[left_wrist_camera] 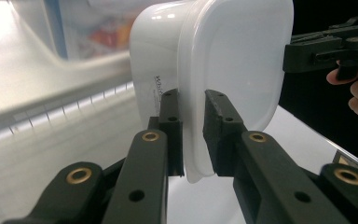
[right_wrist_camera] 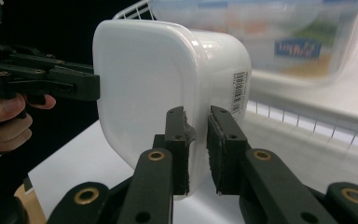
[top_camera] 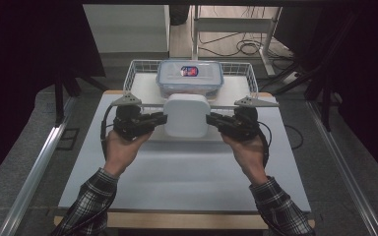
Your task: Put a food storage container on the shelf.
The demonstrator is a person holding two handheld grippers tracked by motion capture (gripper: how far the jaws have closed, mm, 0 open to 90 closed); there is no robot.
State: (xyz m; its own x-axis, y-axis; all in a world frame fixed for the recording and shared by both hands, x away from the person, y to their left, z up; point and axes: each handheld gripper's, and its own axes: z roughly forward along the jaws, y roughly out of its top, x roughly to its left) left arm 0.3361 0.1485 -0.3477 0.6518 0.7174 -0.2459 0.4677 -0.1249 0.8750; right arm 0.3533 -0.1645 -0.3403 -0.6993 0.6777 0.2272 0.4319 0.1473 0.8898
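Fingers on both sides are clamped on the rim of the white tub (top_camera: pixel 187 114) — the left gripper (top_camera: pixel 161 118) pinches its left edge, the right gripper (top_camera: pixel 211 119) its right edge, each pair of pads squeezing the thin lip between them. In the left gripper view the fingers (left_wrist_camera: pixel 170 126) sit either side of that lip, with the tub's body bulging off to one side; the right gripper view shows the same bite, fingers (right_wrist_camera: pixel 223 140) nipping the rim just beside the barcode sticker (right_wrist_camera: pixel 239 91).

Held this way, from opposite edges, the tub hangs level between the two hands, clear of the counter (top_camera: pixel 177 172) and just in front of the wire basket (top_camera: pixel 140 66). A two-sided grip makes sense here: the rim is the only thin part the fingers can close on, and one pinch alone would likely let it tip.

Behind it, inside the basket, rests a clear lidded box (top_camera: pixel 189 78) — my guess is the tub is headed that way.
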